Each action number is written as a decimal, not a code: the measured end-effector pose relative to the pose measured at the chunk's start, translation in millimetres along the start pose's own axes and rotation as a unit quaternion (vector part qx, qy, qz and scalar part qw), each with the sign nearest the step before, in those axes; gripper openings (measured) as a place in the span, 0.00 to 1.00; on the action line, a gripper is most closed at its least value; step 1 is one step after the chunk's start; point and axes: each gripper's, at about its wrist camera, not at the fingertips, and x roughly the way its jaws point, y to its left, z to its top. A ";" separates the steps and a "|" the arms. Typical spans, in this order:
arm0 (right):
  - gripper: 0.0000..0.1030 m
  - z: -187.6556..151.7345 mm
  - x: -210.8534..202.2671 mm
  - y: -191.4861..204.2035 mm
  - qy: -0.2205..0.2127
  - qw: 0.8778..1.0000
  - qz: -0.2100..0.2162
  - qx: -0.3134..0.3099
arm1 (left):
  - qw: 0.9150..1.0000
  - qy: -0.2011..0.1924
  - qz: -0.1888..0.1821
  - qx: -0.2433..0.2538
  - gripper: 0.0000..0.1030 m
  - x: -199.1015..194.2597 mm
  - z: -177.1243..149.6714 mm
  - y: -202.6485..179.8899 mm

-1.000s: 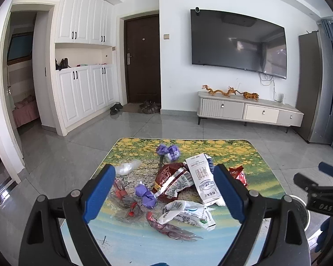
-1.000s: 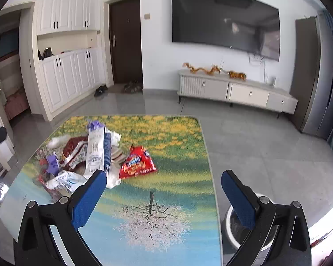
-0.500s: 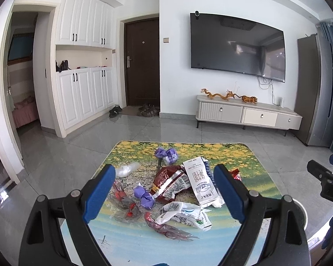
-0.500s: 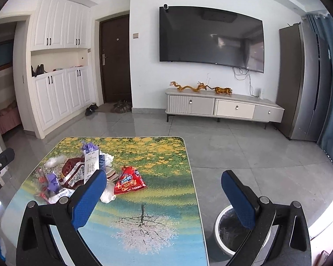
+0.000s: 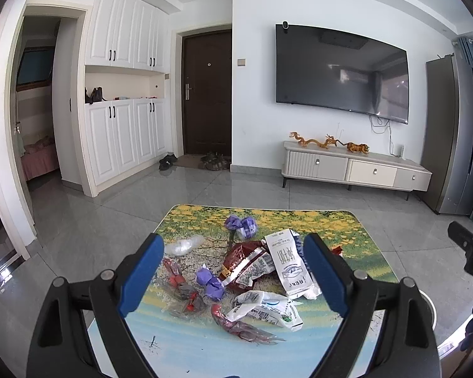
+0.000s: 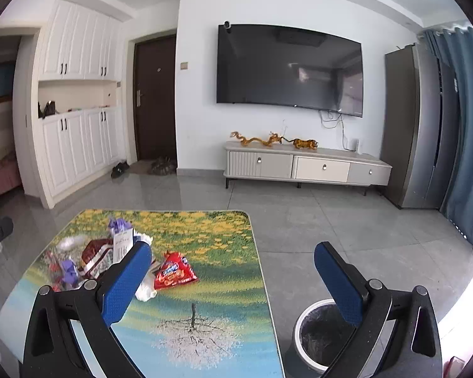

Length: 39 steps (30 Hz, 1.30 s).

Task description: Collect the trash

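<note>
Both views are bright with even daylight; the white walls read clean, close to overexposed in the right wrist view's lower right corner; the glossy floor (image 6: 204, 195) carries soft reflections, and the dark television (image 5: 340, 72) mirrors pale window shapes; shadows under the wrappers (image 5: 252, 271) on the surface (image 6: 204, 283) are faint; fisheye bending curves door frames and cabinets toward a black vignette at the corners; focus is sharp mid-frame, softer at the rim.

Trash pile (image 5: 245, 271): crumpled wrappers, white carton (image 5: 290, 263), purple wrappers, clustered on the counter's far left. Red snack bag (image 6: 173, 272) lies flat just right of it. Bin (image 6: 323, 334): on the floor, near right.
</note>
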 end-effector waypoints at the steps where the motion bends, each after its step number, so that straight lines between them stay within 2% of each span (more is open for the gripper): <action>1: 1.00 0.3 0.3 -0.9 0.001 1.000 0.000 0.002 | 1.000 -0.001 0.002 0.001 0.87 -0.2 -0.1 -0.3; 13: 1.00 1.2 -4.7 0.4 -0.009 1.000 0.004 0.000 | 1.000 -0.009 -0.013 -0.015 0.87 -6.0 0.3 6.3; 26: 1.00 1.2 -12.0 -8.5 -0.036 0.999 0.012 0.019 | 0.999 -0.042 0.015 -0.030 0.87 -14.8 -0.3 6.6; 39: 1.00 1.3 -10.8 -7.1 -0.038 0.999 0.027 0.023 | 0.999 -0.023 0.006 -0.023 0.87 -13.2 1.6 7.6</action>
